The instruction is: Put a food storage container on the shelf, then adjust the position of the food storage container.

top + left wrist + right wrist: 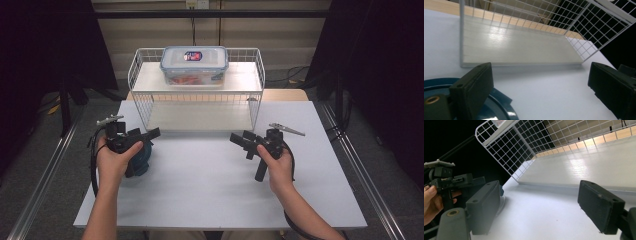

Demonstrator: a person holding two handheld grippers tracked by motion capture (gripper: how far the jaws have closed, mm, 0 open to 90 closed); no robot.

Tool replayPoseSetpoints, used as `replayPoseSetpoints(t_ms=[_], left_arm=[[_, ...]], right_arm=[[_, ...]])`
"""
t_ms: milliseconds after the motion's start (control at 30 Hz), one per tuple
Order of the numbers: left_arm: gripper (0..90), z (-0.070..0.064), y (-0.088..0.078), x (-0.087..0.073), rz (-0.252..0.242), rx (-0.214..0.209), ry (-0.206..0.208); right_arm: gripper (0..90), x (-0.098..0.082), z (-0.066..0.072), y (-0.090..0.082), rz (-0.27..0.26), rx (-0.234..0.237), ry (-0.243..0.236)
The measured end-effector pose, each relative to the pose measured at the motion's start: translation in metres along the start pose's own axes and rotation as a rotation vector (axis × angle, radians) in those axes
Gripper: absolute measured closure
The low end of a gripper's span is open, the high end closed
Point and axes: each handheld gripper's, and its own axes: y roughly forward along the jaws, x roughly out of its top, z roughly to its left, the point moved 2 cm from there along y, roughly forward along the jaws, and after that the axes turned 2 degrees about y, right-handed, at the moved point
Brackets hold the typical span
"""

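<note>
Blue dish (142, 159) on white counter (210, 190) beneath left gripper (150, 134), fingers wide, nothing between, right gripper (240, 140) fingers wide, empty, wire rack (197, 97) beyond.

Tabletop (210, 185) between the two hand-held grippers is bare, free passage there. Wire rack (196, 95) blocks the far middle; its lower bay is open at the front, mesh walls close both sides. Box (194, 64) takes the top shelf's centre. Blue disc (142, 159) sits under the left hand-held gripper (150, 134).
</note>
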Motion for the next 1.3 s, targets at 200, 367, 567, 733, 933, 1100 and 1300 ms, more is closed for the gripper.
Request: replayPoseSetpoints(t_ms=[200,367,567,733,933,1100,1300], left_arm=[[8.5,0.006,-0.005,0.001,0.021,0.006,-0.007],[11.4,0.011,-0.008,0.003,0.022,0.036,-0.002],[21.1,0.02,-0.013,0.001,0.045,0.082,0.017],[37.9,0.031,-0.017,-0.002,0.081,0.117,0.014],[48.2,0.045,-0.025,-0.002,0.059,0.155,0.005],[68.3,0.052,-0.031,-0.003,0.058,0.222,0.013],[81.5,0.061,-0.035,-0.005,0.076,0.316,0.051]], right_arm=[[18.3,-0.001,-0.001,0.0,0.0,0.003,0.002],[18.3,-0.002,0.0,0.0,0.004,0.005,-0.001],[18.3,-0.003,0.001,0.002,0.013,0.011,-0.001],[18.3,-0.004,0.003,0.005,0.019,0.027,0.009],[18.3,-0.004,0.002,0.005,0.024,0.028,0.004],[18.3,-0.005,0.003,0.007,0.025,0.035,0.007],[18.3,-0.006,0.003,0.008,0.031,0.041,0.007]])
